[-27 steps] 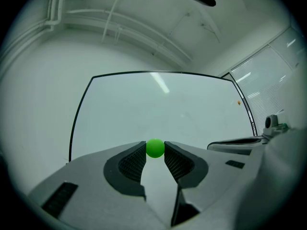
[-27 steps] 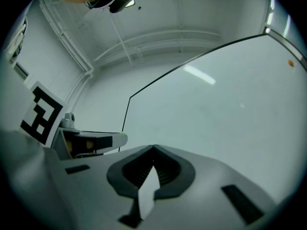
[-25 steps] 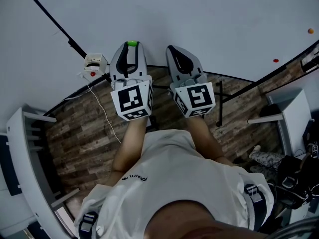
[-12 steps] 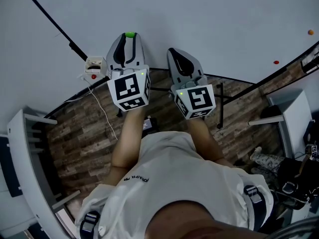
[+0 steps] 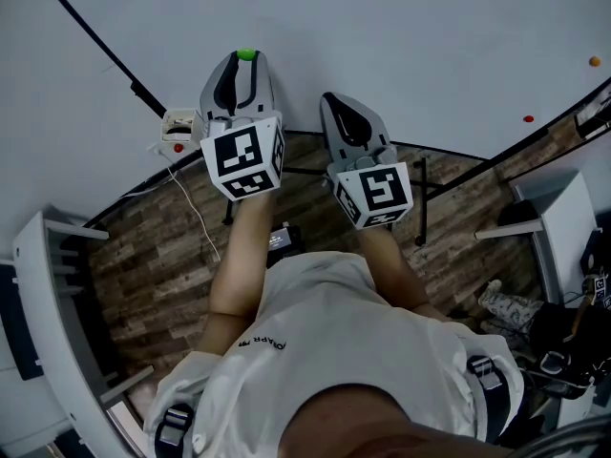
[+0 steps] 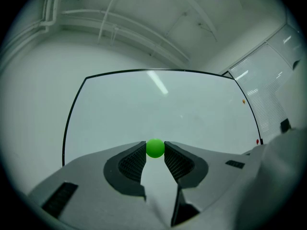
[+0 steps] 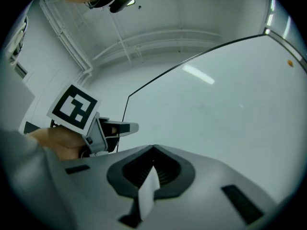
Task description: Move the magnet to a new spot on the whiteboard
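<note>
At left claw (image 5: 244, 63): pinching green magnet (image 6: 155, 147) between jaw tips, whiteboard (image 6: 158, 104) straight ahead; board contact unclear. Pickup judged done; placing at new spot, release left. At right claw (image 7: 152, 151): pressed together, empty.

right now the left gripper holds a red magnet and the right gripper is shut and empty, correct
Not quite: the magnet is green, not red. The left gripper view shows it pinched between the left gripper's fingers. The right gripper is shut and empty, as you said.
</note>
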